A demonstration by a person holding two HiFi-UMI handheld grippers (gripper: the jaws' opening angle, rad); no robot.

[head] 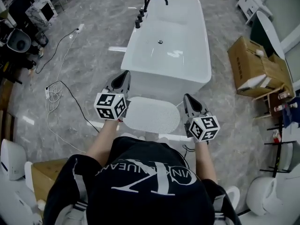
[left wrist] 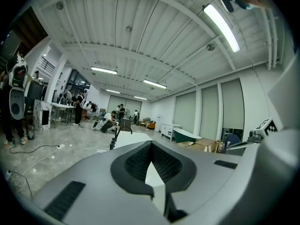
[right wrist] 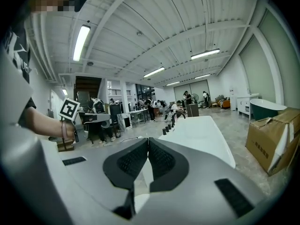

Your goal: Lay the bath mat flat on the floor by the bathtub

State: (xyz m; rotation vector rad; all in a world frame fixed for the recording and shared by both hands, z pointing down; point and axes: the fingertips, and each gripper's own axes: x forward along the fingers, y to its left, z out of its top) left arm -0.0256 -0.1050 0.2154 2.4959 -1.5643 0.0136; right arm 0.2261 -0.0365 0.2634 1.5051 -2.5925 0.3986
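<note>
1. bath mat (head: pixel 152 115), white oval, lies flat on the floor (head: pixel 89 64); its far edge is just beside the near wall of the bathtub (head: pixel 159 86)
2. left gripper (head: pixel 124 75) clenched, jaws tip to tip with nothing caught between them; it is held over the mat's left end, pointing far toward the tub
3. right gripper (head: pixel 189 97) also clenched and empty; it is held over the mat's right end, pointing the same way
4. mat sits between and below both grippers; neither grips it
5. cardboard box (head: pixel 253 67) right of the tub; cable (head: pixel 61 90) on the floor, left
</note>
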